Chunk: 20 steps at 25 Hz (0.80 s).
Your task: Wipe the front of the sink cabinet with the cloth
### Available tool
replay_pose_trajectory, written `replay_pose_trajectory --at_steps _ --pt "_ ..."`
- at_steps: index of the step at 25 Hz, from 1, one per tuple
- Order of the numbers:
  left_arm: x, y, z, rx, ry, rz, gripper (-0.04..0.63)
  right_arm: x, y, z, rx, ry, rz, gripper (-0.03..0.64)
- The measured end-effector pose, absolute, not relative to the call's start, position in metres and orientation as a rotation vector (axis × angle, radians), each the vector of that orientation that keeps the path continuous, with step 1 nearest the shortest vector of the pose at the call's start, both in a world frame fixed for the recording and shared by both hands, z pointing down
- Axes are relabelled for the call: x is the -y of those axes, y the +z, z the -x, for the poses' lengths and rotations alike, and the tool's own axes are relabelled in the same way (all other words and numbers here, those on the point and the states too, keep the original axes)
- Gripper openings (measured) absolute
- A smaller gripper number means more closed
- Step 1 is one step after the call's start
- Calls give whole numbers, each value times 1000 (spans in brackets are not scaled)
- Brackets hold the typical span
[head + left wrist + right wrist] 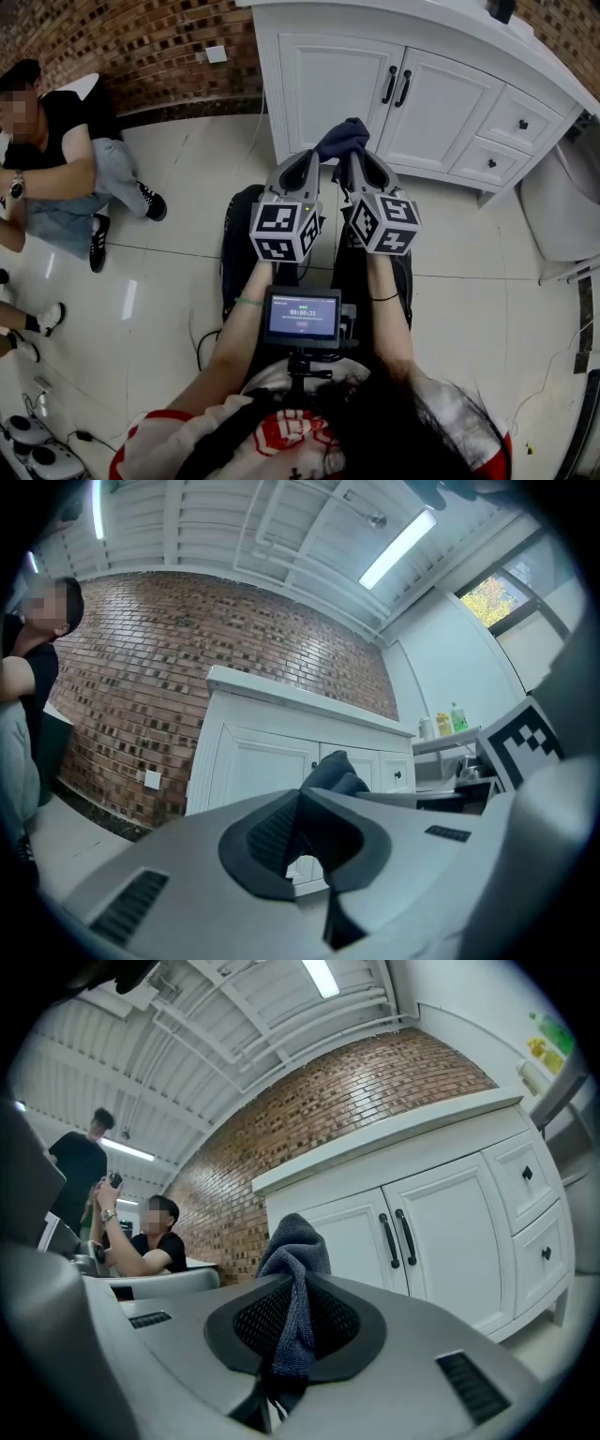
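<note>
From the head view, both forearms reach straight ahead and slightly down, side by side, wrists level. The left tool and right tool lie nearly parallel and close together, marker cubes facing the camera. The dark blue cloth is bunched at their tips, just in front of the white sink cabinet and not visibly pressed to its doors. A person sits on the tiled floor to the left.

In the left gripper view, the left tool is drawn nearly closed. A dark fold of the cloth sits between its pads and rises above the tips. A small gap low down shows the sink cabinet beyond, which stands against the brick wall.

In the right gripper view, the right tool is clamped on the cloth, which runs down between the meshed pads and humps above them. The sink cabinet fills the background with its paired black handles.
</note>
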State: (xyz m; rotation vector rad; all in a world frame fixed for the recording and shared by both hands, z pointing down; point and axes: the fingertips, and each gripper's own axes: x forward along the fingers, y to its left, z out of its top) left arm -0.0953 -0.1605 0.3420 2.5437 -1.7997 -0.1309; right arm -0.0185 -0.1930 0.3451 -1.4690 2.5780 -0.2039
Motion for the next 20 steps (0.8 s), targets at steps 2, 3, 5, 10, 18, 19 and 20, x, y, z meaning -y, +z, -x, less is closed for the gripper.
replay_pose_trajectory --at_steps 2,3,5,10,18,19,20 --pt "161 344 97 1800 -127 -2542 23 193 346 23 -2591 -184 1474 52" --pt "160 344 97 1801 -124 -2542 23 192 347 26 -2603 -166 1478 52" --pt "160 344 98 1805 -121 -2540 23 190 349 30 -2624 -132 1482 52" --pt "160 344 96 1802 -119 -2533 23 190 349 32 -2633 -139 1473 52" --pt "162 347 95 1801 -105 -2536 23 192 351 38 -2640 -145 1459 52" --pt "162 347 95 1801 -104 -2535 23 192 352 38 -2643 -142 1460 51" --pt "162 348 94 1802 -103 -2535 23 192 352 38 -2646 -140 1460 51"
